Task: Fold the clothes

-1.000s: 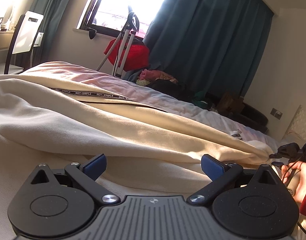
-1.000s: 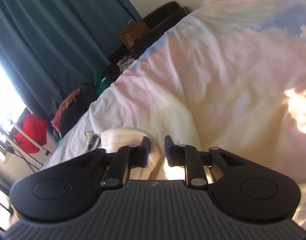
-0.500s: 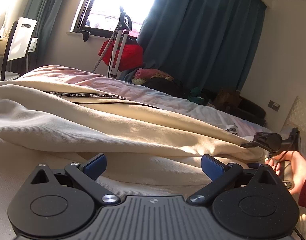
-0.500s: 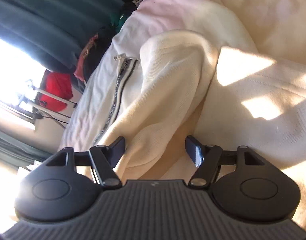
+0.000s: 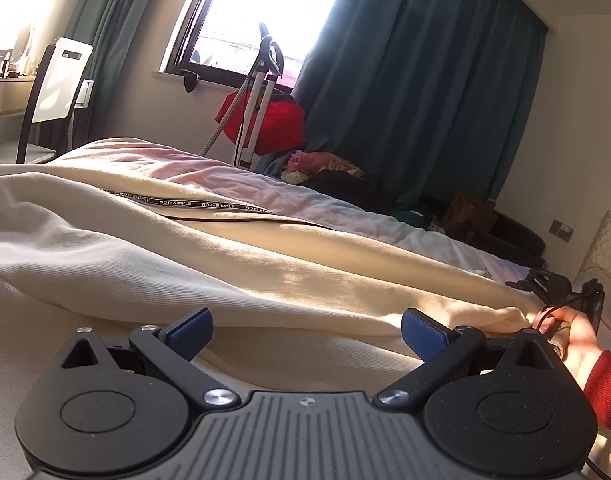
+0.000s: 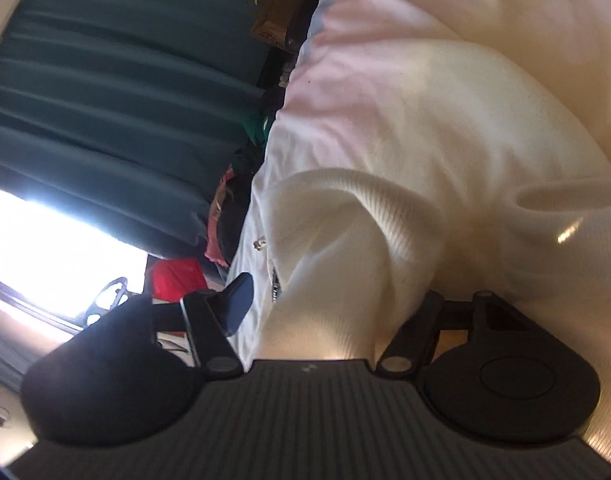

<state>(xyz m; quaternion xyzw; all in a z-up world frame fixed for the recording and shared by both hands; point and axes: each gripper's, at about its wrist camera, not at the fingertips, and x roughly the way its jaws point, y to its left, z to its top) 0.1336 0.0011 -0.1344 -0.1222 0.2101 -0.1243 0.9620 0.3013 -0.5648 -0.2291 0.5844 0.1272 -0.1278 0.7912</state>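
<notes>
A cream knit garment [image 5: 233,264] with a black "NOT-SIMPLE" printed band lies stretched across the bed, one long fold running left to right. My left gripper [image 5: 305,330] is open and empty, low over the cloth at its near edge. My right gripper [image 6: 337,300] is open, with a raised fold of the cream garment [image 6: 345,240] lying between its spread fingers; the right finger is partly hidden by cloth. The right gripper also shows in the left wrist view [image 5: 553,286], held by a hand at the garment's far right end.
The bed has a pastel pink-and-blue cover [image 5: 305,204]. Beyond it are a red bag [image 5: 277,120] on a stand, a pile of clothes [image 5: 329,168], teal curtains [image 5: 417,92], a window and a chair [image 5: 57,84] at the left.
My right gripper opened from shut, turned and moved down onto the garment's end; its fingers now straddle a fold. My left gripper stayed open and barely moved.
</notes>
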